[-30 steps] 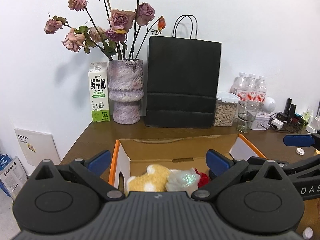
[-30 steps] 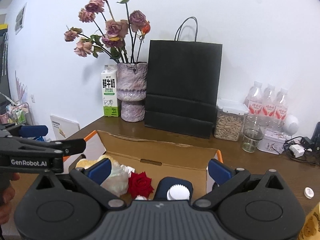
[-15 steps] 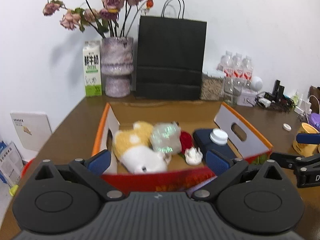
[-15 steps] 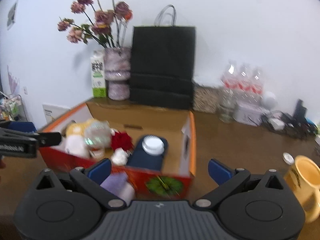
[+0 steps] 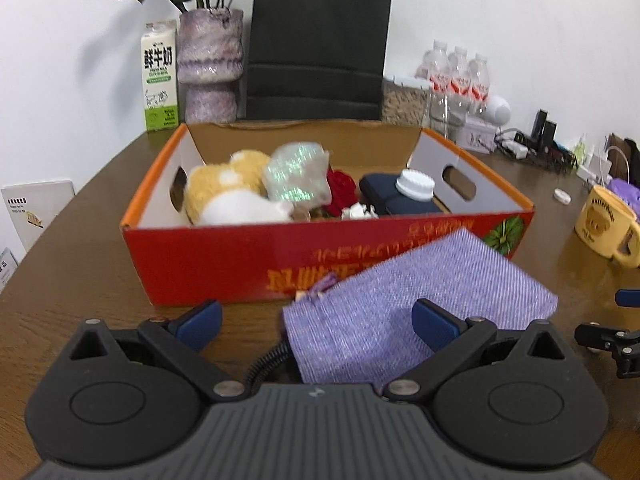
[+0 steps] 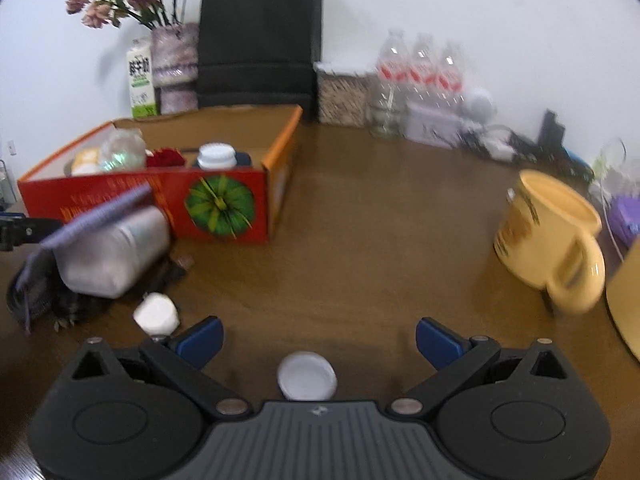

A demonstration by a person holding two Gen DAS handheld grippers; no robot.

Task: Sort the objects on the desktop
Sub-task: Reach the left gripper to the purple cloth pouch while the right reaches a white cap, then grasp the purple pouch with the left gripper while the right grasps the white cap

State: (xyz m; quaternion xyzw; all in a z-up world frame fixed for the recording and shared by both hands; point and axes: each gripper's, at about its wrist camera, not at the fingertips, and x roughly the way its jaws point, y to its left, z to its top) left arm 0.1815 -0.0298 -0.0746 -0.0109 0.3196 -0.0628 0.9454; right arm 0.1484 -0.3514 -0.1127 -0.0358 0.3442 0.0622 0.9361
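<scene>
Red and orange cardboard: the box (image 5: 248, 256) sits mid-desk and already holds a yellow plush toy (image 5: 224, 192), a shimmery pouch (image 5: 298, 178), a red rose (image 5: 342, 192) and a dark case with a white-capped bottle (image 5: 414, 186) on it, so I'd judge the sorting well along. Left to do: the purple woven pouch (image 5: 420, 300) leaning on the box front, the white jar (image 6: 116, 252) under it, a small white piece (image 6: 156, 314), the white cap (image 6: 307, 376) and the yellow mug (image 6: 548, 240) out on the desk (image 6: 380, 240). Left gripper (image 5: 316, 320) hovers with fingers spread wide, pouch ahead; right gripper (image 6: 318, 338) likewise released, the cap lying between its fingers. Legible writing: the milk carton (image 5: 160, 76) reads "鲜牛奶"; the box lettering and mug print are too blurred.
</scene>
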